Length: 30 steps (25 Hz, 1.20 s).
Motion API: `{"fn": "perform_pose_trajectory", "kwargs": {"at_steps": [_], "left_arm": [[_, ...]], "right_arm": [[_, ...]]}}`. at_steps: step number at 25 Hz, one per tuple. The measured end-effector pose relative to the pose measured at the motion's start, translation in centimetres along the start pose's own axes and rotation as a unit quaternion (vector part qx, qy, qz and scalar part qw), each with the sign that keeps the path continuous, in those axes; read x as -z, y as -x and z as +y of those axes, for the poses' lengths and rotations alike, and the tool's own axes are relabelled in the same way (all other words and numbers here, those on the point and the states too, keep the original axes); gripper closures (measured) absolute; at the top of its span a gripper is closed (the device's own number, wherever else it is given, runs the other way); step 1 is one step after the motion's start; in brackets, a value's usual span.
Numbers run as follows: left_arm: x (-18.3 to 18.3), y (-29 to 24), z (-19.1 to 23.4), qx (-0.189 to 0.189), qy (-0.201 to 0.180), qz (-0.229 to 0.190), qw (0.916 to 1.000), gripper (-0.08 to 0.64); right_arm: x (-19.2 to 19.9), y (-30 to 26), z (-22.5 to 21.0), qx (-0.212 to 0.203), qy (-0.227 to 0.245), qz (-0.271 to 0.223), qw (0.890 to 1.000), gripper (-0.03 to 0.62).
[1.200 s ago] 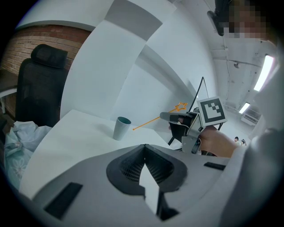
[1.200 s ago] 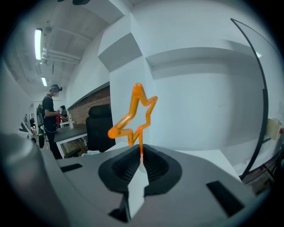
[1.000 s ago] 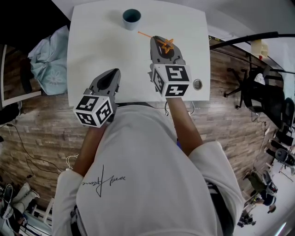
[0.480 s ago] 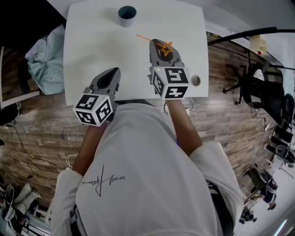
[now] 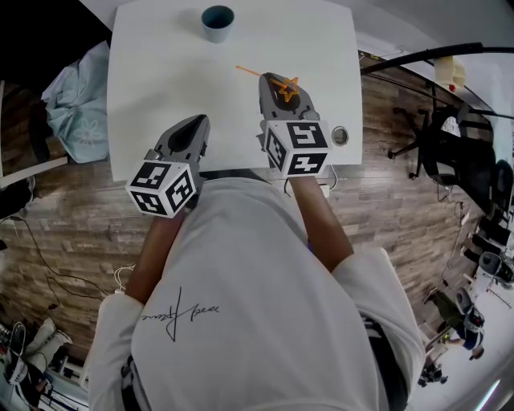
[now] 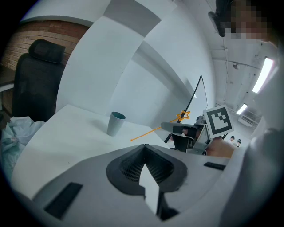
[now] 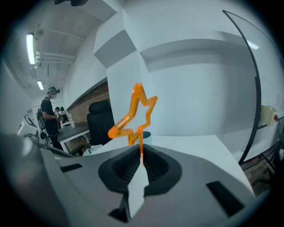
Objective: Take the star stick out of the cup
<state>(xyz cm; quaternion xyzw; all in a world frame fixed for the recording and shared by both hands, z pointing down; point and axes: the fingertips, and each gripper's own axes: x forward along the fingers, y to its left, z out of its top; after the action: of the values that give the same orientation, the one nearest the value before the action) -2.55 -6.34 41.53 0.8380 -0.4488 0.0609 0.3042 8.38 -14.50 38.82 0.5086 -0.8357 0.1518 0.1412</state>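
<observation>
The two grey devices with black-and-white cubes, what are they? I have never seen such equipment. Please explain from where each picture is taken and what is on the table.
They are hand-held grasping tools. A person holds one in each hand, and the cubes are part of them. The head view looks down from a camera on the person's head. The other two views come from a camera on each tool, looking along its jaws. On the white table stands a blue-grey cup. The left tool is shut and holds nothing. The right tool is shut on an orange star stick, which is out of the cup.
</observation>
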Motion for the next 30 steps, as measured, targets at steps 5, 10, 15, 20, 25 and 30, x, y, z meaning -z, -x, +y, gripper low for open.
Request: {"fn": "perform_pose_trajectory", "kwargs": {"at_steps": [5,10,15,20,25,30], "left_arm": [[0.1,0.0,-0.1,0.001,0.0,0.001,1.0,0.552],[0.2,0.1,-0.1,0.002,0.001,0.002,1.0,0.552],[0.4,0.2,0.1,0.002,0.003,0.002,1.0,0.552],[0.5,0.4,0.3,0.0,0.006,0.002,1.0,0.552],[0.3,0.6,0.9,-0.005,0.011,0.0,0.9999,0.552],[0.6,0.6,1.2,-0.003,0.014,0.002,0.9999,0.552]], "right_arm": [[0.8,0.4,0.2,-0.004,-0.004,0.007,1.0,0.566],[1.6,0.9,0.5,-0.006,-0.011,0.015,1.0,0.566],[2.6,1.3,0.8,-0.005,-0.018,0.023,1.0,0.566],[3.1,1.9,1.1,-0.006,-0.024,0.026,0.999,0.566],[3.7,2.7,1.3,-0.006,-0.035,0.031,0.999,0.566],[4.9,3.2,1.6,-0.008,-0.044,0.045,0.998,0.566]]}}
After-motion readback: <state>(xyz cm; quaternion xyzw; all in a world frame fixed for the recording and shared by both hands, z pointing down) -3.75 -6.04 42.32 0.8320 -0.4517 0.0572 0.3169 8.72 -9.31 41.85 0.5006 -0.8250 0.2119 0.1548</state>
